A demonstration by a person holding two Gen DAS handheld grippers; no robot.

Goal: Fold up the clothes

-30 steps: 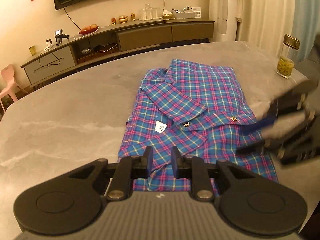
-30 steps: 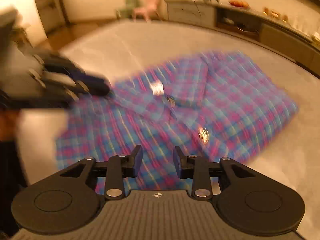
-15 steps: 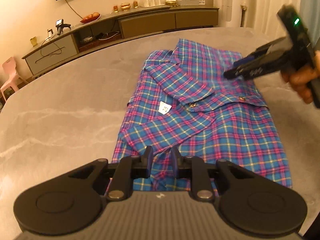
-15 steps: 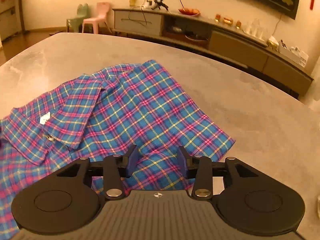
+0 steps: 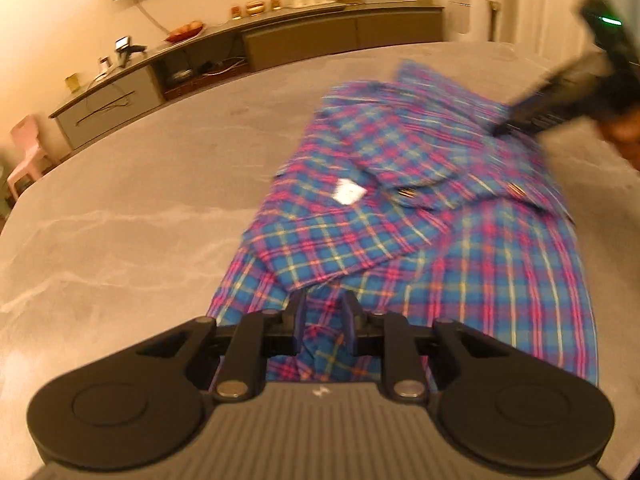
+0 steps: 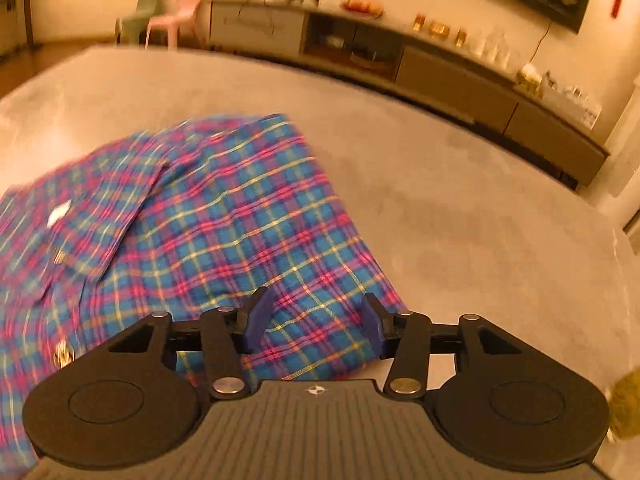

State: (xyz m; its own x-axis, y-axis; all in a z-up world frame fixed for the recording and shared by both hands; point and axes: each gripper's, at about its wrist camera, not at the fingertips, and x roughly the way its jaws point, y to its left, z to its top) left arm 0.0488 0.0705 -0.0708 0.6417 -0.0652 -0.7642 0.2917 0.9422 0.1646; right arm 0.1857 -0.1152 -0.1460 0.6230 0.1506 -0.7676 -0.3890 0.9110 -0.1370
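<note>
The left gripper [image 5: 323, 322] is pointing down at the near hem of the plaid shirt [image 5: 460, 240], its jaws standing narrow with a ridge of the blue-and-pink cloth showing in the slot between them; whether the pads are actually pressing on that cloth cannot be told from this view. The right gripper [image 6: 316, 322] is hovering over the shirt's [image 6: 224, 232] far right corner, its jaws having just been opening and now standing fairly wide, with the fabric lying flat beneath the gap and nothing caught between the blue fingers [image 6: 256, 318]. In the left wrist view that same right gripper [image 5: 560, 100] is showing as a dark blur at the upper right, held by a hand [image 5: 624, 132] at the frame's edge, over the shirt's far side. The shirt itself is lying partly folded on the grey marble-patterned table [image 5: 120, 220], collar and a folded sleeve lying on top, with a small white tag [image 5: 349, 192] near the collar (two metal buttons are glinting just right of it, though motion blur is softening them). In the right wrist view the shirt is filling the left half of the picture, its corner ending just beside the right finger. Beyond the table a long low sideboard [image 6: 460, 80] is running along the wall, carrying small objects too blurred to name, and a pink plastic chair [image 6: 176, 12] is standing near its end.
</note>
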